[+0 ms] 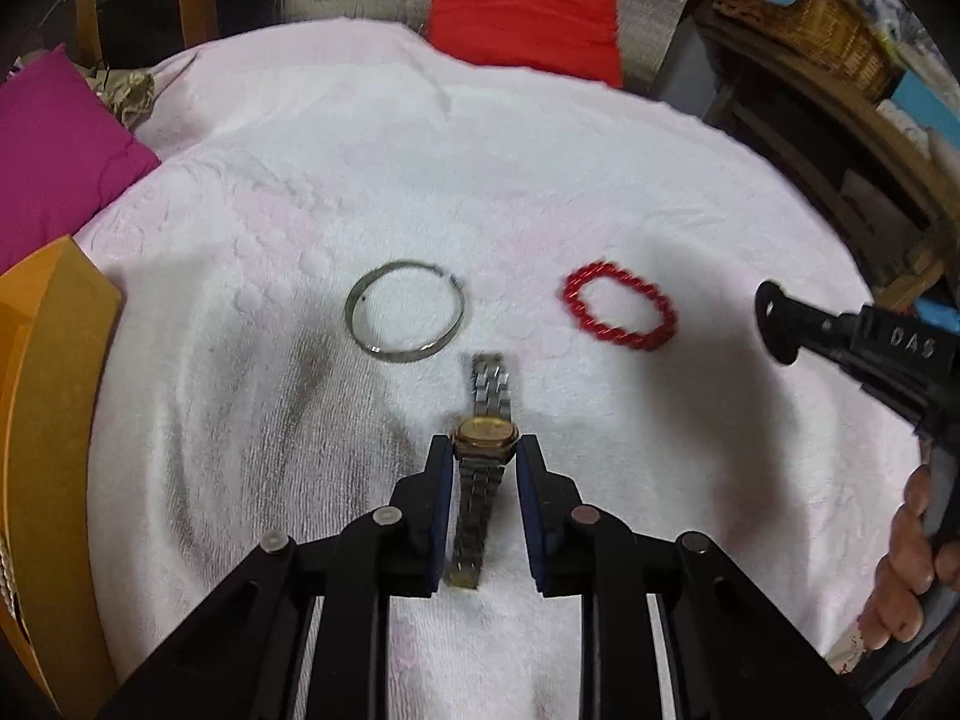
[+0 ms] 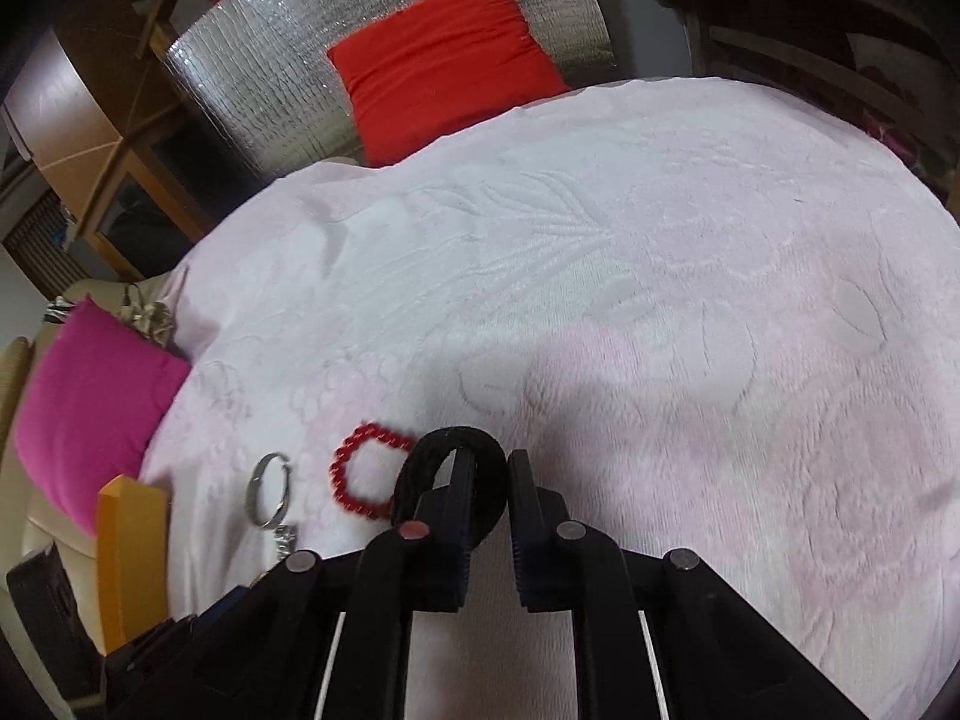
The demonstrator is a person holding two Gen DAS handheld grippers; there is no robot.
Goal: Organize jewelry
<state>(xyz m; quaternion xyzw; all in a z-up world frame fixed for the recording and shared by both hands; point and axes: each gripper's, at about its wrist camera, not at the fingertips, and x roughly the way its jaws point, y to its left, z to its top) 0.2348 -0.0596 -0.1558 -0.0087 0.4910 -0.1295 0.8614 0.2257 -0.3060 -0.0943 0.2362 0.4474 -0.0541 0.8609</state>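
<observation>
On the pink towel (image 1: 288, 192) we count one watch (image 1: 483, 435), one silver bangle (image 1: 405, 312) and one red bead bracelet (image 1: 621, 313). Our left gripper (image 1: 483, 453) straddles the watch case, fingers slightly parted beside it. Our right gripper (image 2: 489, 468), fingers slightly apart, carries one black hair band (image 2: 432, 450) looped over one finger.

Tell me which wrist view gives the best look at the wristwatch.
The left wrist view. There the wristwatch lies full length on the pink towel, its gold face between the open fingers of the left gripper. The right wrist view shows only a scrap of its metal band below the silver bangle.
</observation>
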